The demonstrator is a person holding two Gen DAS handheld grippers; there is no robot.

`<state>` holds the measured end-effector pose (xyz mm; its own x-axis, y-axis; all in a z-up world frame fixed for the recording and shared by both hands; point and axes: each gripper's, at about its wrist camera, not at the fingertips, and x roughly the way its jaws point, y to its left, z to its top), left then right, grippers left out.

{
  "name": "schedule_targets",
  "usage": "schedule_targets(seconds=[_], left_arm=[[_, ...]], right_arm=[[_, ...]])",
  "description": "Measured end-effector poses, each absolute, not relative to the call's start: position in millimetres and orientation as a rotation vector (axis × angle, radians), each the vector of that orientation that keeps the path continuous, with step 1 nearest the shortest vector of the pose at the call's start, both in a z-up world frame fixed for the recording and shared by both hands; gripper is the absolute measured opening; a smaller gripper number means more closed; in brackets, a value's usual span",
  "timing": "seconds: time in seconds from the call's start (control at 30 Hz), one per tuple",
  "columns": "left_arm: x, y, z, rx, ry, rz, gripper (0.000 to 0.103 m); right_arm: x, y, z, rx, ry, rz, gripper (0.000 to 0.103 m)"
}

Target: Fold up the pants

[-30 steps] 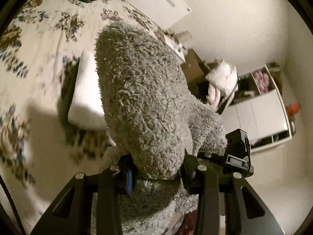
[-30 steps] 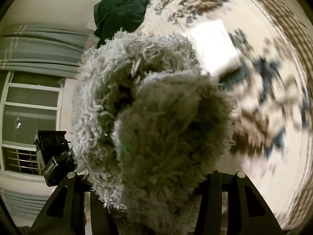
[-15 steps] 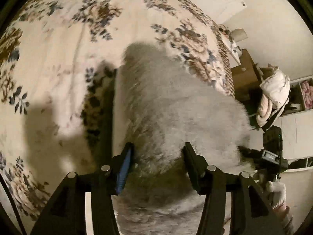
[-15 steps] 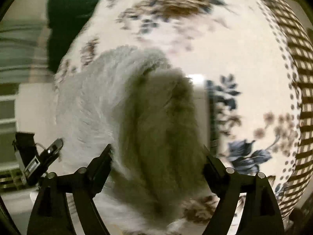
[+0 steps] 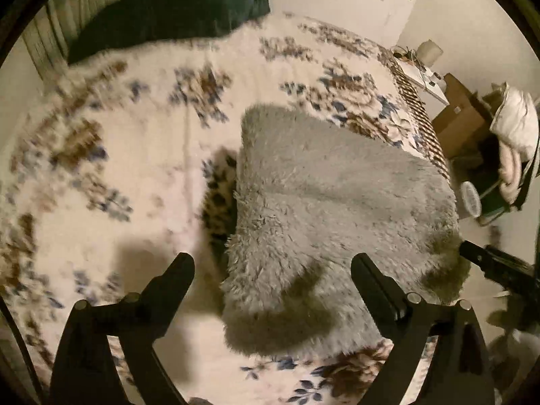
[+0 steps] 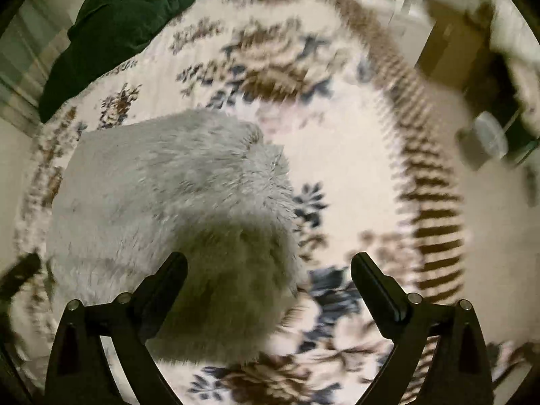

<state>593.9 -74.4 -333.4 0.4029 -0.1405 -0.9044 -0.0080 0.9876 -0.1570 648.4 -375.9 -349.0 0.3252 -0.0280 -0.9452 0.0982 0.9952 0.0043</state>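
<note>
The fuzzy grey pants lie folded in a flat rectangle on the floral bedspread. They also show in the right wrist view. My left gripper is open and empty, held above the near edge of the pants. My right gripper is open and empty, above the pants' right near corner. Part of the right gripper shows at the far right of the left wrist view. Both views are motion-blurred.
A dark green pillow lies at the head of the bed, also in the right wrist view. A dark patterned item pokes out under the pants' left edge. Cardboard boxes and a laundry pile stand beyond the bed's right edge.
Both grippers let go of the pants and opened wide. The pants dropped from a held-up bundle to a flat folded pile on the bed. Both grippers pulled back.
</note>
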Motion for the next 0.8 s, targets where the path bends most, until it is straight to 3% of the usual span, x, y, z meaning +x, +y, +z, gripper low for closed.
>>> schedule_targets(seconds=[0.47,0.8], left_arm=[[513.3,-87.9,-250.3,-0.016,1.033,-0.037,0.095],[417.2,-86.5,-157.9,-0.026,0.939,-0.055,0.095]], right_arm=[[527.4,-318.5,-240.0,-0.005,1.084,-0.153,0.1],[414.6,-297.8,-120.1,0.018,0.965,-0.156,0.1]])
